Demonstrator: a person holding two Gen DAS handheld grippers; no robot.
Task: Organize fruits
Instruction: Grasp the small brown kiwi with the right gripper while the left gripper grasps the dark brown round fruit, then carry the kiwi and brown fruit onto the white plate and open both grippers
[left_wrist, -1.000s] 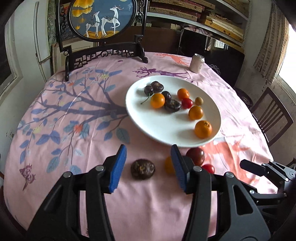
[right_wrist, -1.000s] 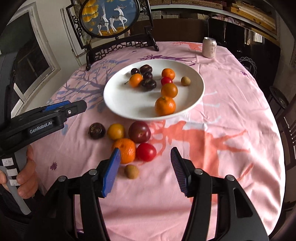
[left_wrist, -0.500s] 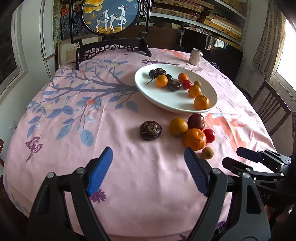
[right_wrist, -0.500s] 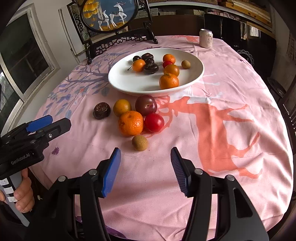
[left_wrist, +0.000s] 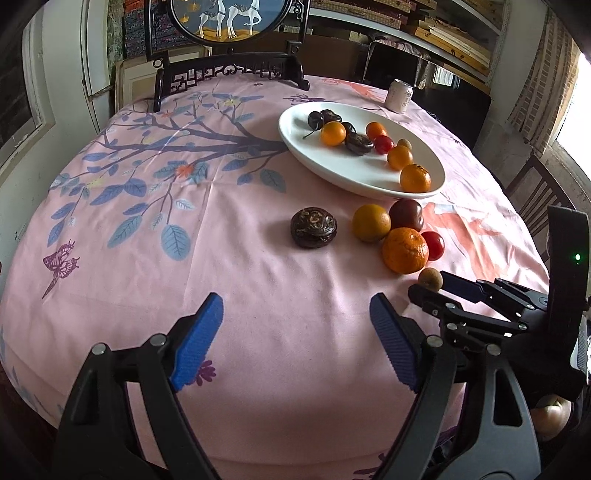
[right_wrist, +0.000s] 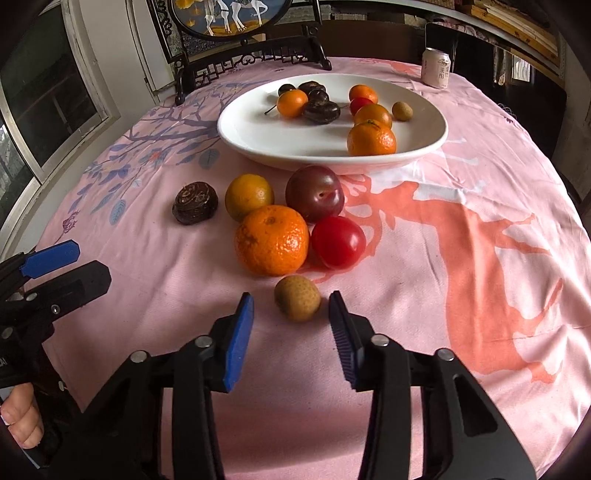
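The bench (right_wrist: 480, 332) is round and draped in a pink cloth printed with blue-leaved branches and coral shapes. At its far edge stands a dark carved stand (left_wrist: 229, 70) carrying a round panel painted with deer.

A wide white plate (right_wrist: 258, 125) sits toward the far side, holding small oranges, a red fruit, several dark fruits and one small brown one. A pale drink can (right_wrist: 436, 68) stands upright beyond the plate, well apart from it.

The left claw (left_wrist: 295, 325) hangs over bare cloth near the bench edge, its blue pads spread wide with nothing between them. The right claw (right_wrist: 291, 314) is lower and nearer the fruit, its jaws also spread; the longan (right_wrist: 297, 297) lies on the cloth just ahead of the tips, roughly in line with the gap, though whether either pad touches it is hard to tell from this angle.

In front of the plate a loose cluster lies on the cloth. The mandarin (right_wrist: 271, 240) is the biggest, with the red tomato-like fruit (right_wrist: 338, 242) touching its right side. Behind them sit the dark plum (right_wrist: 314, 194), close under the plate rim, and a yellow-orange citrus (right_wrist: 249, 197) just beside it. A dark wrinkled fruit (right_wrist: 195, 202) lies apart to the left of the cluster. The longan is the smallest piece and the closest to the bench edge, just in front of the mandarin.
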